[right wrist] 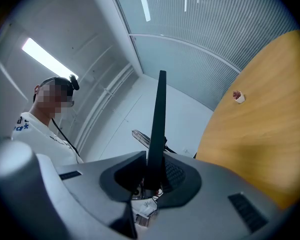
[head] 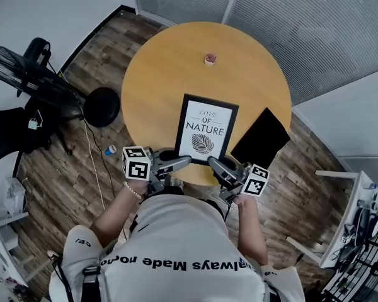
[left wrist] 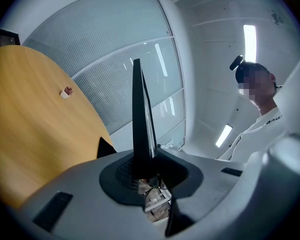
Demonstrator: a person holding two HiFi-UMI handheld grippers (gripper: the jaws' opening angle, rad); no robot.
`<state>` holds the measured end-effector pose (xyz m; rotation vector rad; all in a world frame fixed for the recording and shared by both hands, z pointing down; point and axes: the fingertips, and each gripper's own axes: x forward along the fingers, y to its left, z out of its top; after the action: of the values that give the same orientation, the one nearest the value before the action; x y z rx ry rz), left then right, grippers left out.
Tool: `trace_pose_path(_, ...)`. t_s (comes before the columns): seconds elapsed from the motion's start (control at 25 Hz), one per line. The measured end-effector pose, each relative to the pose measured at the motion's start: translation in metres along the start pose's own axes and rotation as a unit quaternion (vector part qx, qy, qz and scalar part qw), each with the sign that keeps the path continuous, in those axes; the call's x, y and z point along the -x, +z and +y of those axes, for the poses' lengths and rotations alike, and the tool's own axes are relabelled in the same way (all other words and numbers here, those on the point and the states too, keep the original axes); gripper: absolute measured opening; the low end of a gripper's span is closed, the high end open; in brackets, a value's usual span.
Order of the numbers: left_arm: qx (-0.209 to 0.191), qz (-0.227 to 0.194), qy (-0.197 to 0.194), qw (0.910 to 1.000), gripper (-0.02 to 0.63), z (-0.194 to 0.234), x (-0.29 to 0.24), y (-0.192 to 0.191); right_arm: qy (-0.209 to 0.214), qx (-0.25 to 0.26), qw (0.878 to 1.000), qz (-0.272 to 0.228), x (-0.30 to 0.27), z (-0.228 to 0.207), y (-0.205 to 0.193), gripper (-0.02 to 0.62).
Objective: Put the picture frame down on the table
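The picture frame (head: 206, 129) hung face up over the near part of the round wooden table (head: 157, 74), with its lower edge at the table's near rim. There the left gripper (head: 184, 161) and the right gripper (head: 214, 163) each held it, side by side. In the left gripper view the jaws of the left gripper (left wrist: 146, 173) were clenched on the thin black edge of the frame (left wrist: 138, 119). The right gripper view showed the same, with the right gripper (right wrist: 151, 178) pinching the frame (right wrist: 157, 119) between its pads. In both gripper views the frame ran edge-on away from the jaws, and window showed between it and the tabletop, so its far end was clear of the wood. A flat black sheet (head: 260, 137) lay at the table's right rim, just beside the frame and partly overhanging. A small object (head: 210, 59) sat toward the table's far side, well apart from the frame. The table's middle and left were bare wood. Off the table's left rim stood a black stool (head: 101, 106) on the plank floor (head: 88, 74).
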<state>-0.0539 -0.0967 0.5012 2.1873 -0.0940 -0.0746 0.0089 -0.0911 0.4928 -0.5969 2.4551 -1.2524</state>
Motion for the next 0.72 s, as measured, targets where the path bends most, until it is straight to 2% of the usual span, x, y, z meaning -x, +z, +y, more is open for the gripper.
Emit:
trace_pose_path(0.2, -0.003, 0.013, 0.008, 0.9999, 0.086, 0.005, -0.004, -0.005, -0.021, -0.011, 1.0, -0.005, 0.005, -0.008, -0.005, 0.08)
trace_pose_path(0.72, 0.008, 0.02, 0.025, 0.9995, 0.086, 0.003, -0.017, -0.024, -0.041, -0.003, 0.999, 0.008, 0.025, -0.01, -0.013, 0.081)
